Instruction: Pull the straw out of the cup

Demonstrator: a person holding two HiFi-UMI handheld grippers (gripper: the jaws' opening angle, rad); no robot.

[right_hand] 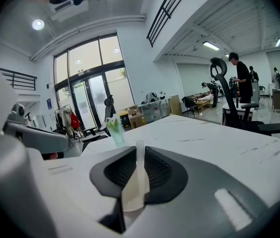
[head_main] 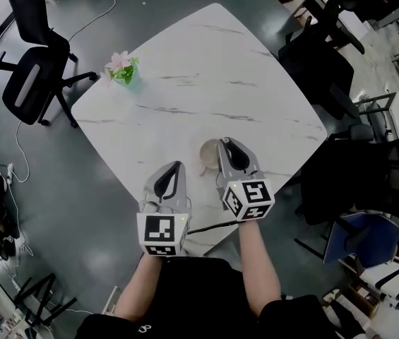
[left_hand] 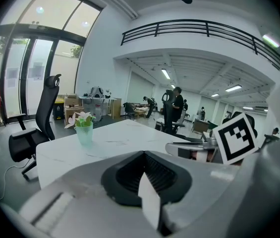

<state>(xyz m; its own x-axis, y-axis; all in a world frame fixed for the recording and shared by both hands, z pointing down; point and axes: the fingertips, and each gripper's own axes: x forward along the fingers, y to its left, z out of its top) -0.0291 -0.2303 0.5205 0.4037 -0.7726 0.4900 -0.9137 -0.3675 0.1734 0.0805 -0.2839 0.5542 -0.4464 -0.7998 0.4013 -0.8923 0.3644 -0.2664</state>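
— Where is the cup?

— In the head view, the cup (head_main: 205, 158) stands by the tabletop's (head_main: 206, 69) near edge, partly under the right tool (head_main: 225, 145). The straw is too small to make out there.

— And closer in?

— The right gripper view shows the straw (right_hand: 140, 165) upright, pinched between that tool's pads above the cup's rim.

— The left tool (head_main: 176, 168)?

— Beside it, jaws together, holding nothing.
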